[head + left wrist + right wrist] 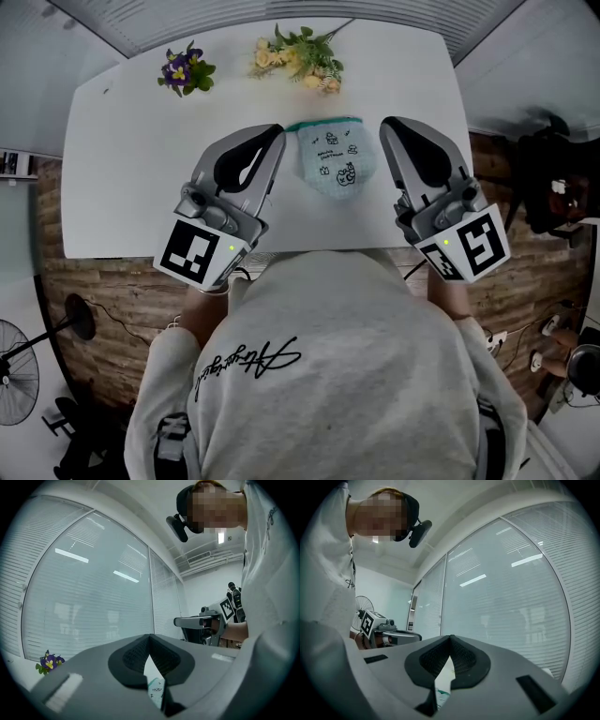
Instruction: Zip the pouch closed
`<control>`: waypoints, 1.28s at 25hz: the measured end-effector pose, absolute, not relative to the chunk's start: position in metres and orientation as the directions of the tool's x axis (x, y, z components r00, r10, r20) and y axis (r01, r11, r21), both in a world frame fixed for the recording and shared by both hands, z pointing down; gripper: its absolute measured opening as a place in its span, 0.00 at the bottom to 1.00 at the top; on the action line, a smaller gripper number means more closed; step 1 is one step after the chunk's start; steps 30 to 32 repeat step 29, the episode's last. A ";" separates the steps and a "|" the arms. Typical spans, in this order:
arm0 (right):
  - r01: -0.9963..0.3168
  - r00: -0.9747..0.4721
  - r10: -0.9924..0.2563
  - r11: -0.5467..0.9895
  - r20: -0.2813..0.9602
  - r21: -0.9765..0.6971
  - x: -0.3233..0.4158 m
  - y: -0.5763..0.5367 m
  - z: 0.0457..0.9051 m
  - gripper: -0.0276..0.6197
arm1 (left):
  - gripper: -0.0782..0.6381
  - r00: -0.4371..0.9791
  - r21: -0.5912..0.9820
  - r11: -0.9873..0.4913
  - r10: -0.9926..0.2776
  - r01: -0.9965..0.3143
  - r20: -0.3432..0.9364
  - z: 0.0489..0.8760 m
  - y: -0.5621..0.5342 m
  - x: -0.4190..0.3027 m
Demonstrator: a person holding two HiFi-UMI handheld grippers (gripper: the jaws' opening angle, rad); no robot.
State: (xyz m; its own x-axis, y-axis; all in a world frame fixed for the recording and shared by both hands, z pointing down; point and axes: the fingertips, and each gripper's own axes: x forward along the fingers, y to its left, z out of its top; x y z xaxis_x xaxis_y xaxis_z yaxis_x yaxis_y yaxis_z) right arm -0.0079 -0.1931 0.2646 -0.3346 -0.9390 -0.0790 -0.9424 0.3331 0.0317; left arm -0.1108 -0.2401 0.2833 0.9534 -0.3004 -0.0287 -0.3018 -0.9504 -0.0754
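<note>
Mint pouch [332, 159], print illegibly small; left hand-held gripper [278, 131] and right hand-held gripper [384, 124] both clenched.

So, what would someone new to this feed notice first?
The pale blue pouch with doodles lies mid-table, with the left tool and right tool either side of it, both shut and empty. Beyond it, at the white table's far edge, lie purple flowers and yellow flowers.

Pouch [330, 157]: pale mint, dark doodle print, teal top edge. Surface [131, 178]: plain white. Purple-yellow flowers [185, 71] and cream-yellow flowers [298, 58], both with green leaves. Left tool [277, 133], right tool [384, 125]: grey, black pads, black-white square markers. Sweatshirt [356, 356]: grey, black script. Floor [89, 277]: brown planks.
</note>
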 end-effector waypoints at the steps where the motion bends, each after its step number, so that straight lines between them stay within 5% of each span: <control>1: -0.943 -0.332 -0.940 0.331 -0.076 0.035 -0.007 -0.192 0.265 0.05 | 0.11 0.954 -0.080 -0.951 -0.298 -0.299 -0.026 0.285 -0.240 -0.111; 32: -0.956 -0.293 -0.955 0.292 -0.044 0.027 -0.003 -0.197 0.279 0.05 | 0.11 0.956 -0.030 -0.956 -0.293 -0.293 -0.012 0.292 -0.244 -0.111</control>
